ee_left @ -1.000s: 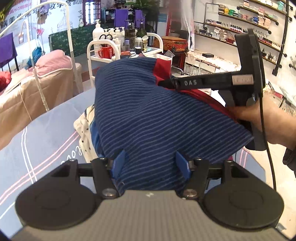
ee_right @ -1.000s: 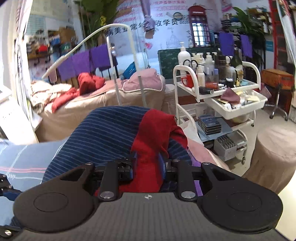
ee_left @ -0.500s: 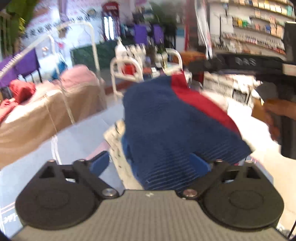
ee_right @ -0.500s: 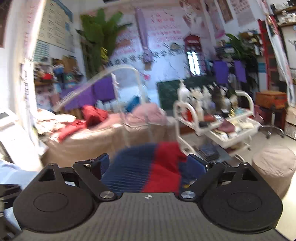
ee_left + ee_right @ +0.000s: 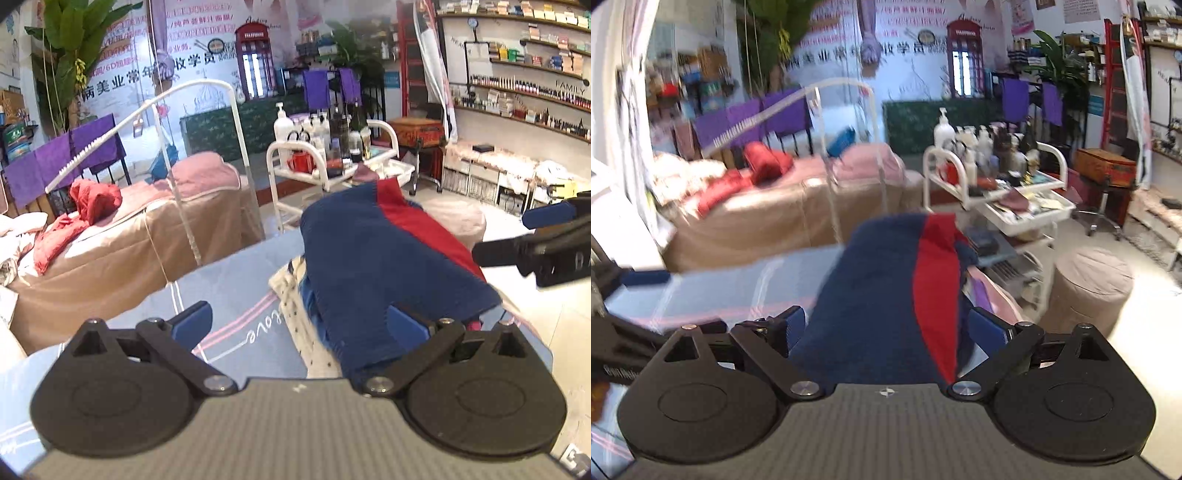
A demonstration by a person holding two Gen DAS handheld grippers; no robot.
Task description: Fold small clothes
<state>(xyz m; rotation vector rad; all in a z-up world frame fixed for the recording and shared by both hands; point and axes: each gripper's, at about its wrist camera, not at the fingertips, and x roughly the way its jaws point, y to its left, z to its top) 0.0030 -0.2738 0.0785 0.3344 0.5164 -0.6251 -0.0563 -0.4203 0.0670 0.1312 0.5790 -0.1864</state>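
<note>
Garment (image 5: 373, 258), navy with red panel, lies folded on a small pile on the blue bedsheet (image 5: 229, 280), at 1 o'clock in the left view. Left hand-held gripper (image 5: 299, 317) jaws spread wide, holding nothing. Right hand-held gripper (image 5: 886, 325) likewise spread, garment (image 5: 886, 288) lying between its pads, ungripped.

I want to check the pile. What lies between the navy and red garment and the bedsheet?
In the left wrist view, a cream dotted cloth lies under the navy and red garment, on the bedsheet.
</note>
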